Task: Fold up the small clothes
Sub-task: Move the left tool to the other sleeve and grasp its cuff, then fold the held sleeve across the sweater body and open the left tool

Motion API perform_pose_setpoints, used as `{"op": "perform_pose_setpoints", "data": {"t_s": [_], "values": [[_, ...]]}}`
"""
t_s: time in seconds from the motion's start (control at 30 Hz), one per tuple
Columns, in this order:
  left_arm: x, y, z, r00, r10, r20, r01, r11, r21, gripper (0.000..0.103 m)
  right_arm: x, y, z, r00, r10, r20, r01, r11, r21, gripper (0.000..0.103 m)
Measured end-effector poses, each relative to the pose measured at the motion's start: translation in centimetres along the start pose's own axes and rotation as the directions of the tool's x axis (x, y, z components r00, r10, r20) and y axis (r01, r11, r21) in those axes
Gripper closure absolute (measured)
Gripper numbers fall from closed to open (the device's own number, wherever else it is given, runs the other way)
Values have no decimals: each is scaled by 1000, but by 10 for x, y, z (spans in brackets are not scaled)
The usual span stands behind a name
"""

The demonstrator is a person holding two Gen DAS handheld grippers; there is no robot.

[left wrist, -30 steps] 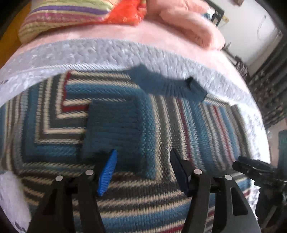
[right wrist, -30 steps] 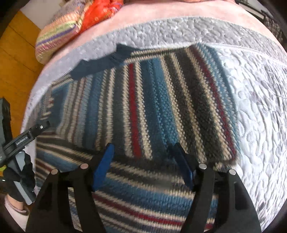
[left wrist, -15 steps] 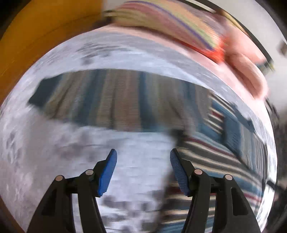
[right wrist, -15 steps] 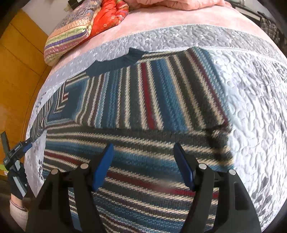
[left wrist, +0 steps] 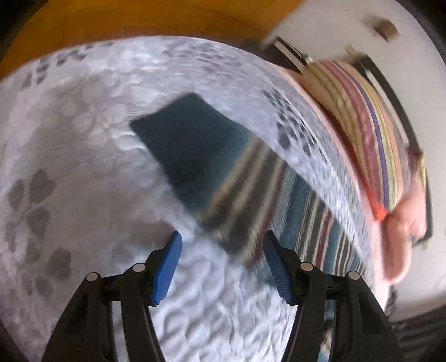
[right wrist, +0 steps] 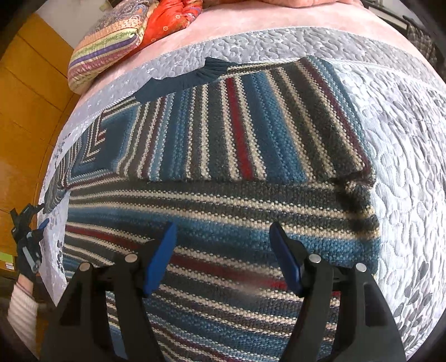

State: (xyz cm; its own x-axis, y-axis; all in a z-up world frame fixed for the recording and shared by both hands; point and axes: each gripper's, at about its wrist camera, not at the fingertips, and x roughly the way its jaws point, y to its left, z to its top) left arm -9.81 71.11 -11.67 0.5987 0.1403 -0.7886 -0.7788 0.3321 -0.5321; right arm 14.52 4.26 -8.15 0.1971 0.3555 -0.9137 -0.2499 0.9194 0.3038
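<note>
A striped knit sweater (right wrist: 223,156) in blue, grey, cream and red lies flat on the grey quilted bedspread (right wrist: 404,125), its right sleeve folded across the chest and its dark blue collar (right wrist: 189,78) at the far edge. My right gripper (right wrist: 223,256) hovers open over the lower body of the sweater. In the left wrist view, blurred by motion, the left sleeve (left wrist: 264,200) stretches out with its dark blue cuff (left wrist: 184,139) at the end. My left gripper (left wrist: 221,264) is open just short of the sleeve, holding nothing. The left gripper (right wrist: 28,236) also shows at the bed's left edge.
A striped pillow (right wrist: 108,41) and an orange cushion (right wrist: 172,16) lie at the head of the bed on a pink sheet (right wrist: 278,16). An orange-yellow wooden wall (right wrist: 25,117) runs along the left side. The person's sleeve (right wrist: 22,309) shows at lower left.
My left gripper has swung left from over the sweater's body to the outstretched left sleeve and cuff. My right gripper has pulled back slightly, staying open over the lower body.
</note>
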Motion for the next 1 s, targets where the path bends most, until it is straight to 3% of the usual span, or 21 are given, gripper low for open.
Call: {"op": "perform_pose_setpoints", "data": {"t_s": [0.3, 0.47, 0.53, 0.67, 0.87, 1.0], "values": [[22, 0, 39, 997, 63, 32, -62, 997, -42, 49, 4, -3, -3, 999, -39, -19, 39, 999, -6, 34], [25, -2, 48, 996, 88, 29, -87, 995, -52, 80, 0, 0, -1, 998, -53, -17, 52, 998, -22, 34], [23, -6, 49, 996, 84, 37, -83, 996, -29, 89, -3, 1, -1, 998, -55, -13, 55, 998, -28, 34], [7, -30, 46, 993, 78, 88, -84, 994, 70, 91, -9, 2, 0, 999, -53, -4, 53, 998, -33, 34], [-17, -67, 35, 993, -6, 120, -16, 983, 183, 92, -13, 2, -2, 999, -45, 4, 45, 998, -33, 34], [-33, -108, 14, 990, -84, 113, 48, 954, 295, 92, -15, 0, -4, 999, -47, 6, 47, 998, -34, 34]]}}
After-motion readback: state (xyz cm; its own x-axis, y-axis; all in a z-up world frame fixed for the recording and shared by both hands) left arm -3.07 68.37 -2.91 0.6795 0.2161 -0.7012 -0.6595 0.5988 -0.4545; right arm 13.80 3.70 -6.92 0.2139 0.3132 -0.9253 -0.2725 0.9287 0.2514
